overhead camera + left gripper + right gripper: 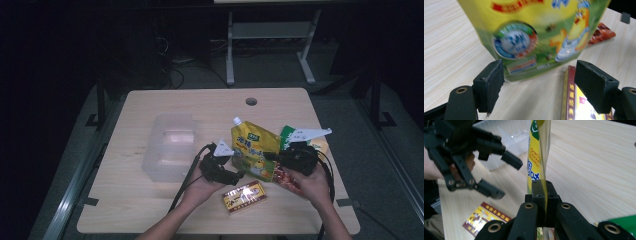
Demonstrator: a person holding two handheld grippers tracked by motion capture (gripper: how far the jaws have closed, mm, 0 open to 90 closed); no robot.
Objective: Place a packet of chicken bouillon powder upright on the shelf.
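On the pale worktop (pixel 150 200), a yellow spouted pouch (pixel 252 147) stands lifted, its edge pinched flat between the closed jaws of the right gripper (pixel 543 195). The left gripper (pixel 537 85), jaws wide apart and empty, faces the pouch's lower edge, just above a red-and-yellow box (pixel 244 196).

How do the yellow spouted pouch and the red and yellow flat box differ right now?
The yellow spouted pouch is held up on edge, its rim clamped in the right gripper; the red and yellow flat box lies flat and untouched on the wooden table. The pouch is soft and larger; the box is stiff and smaller. The open left gripper faces the pouch, with the box just beneath it. Both carry printed labels.
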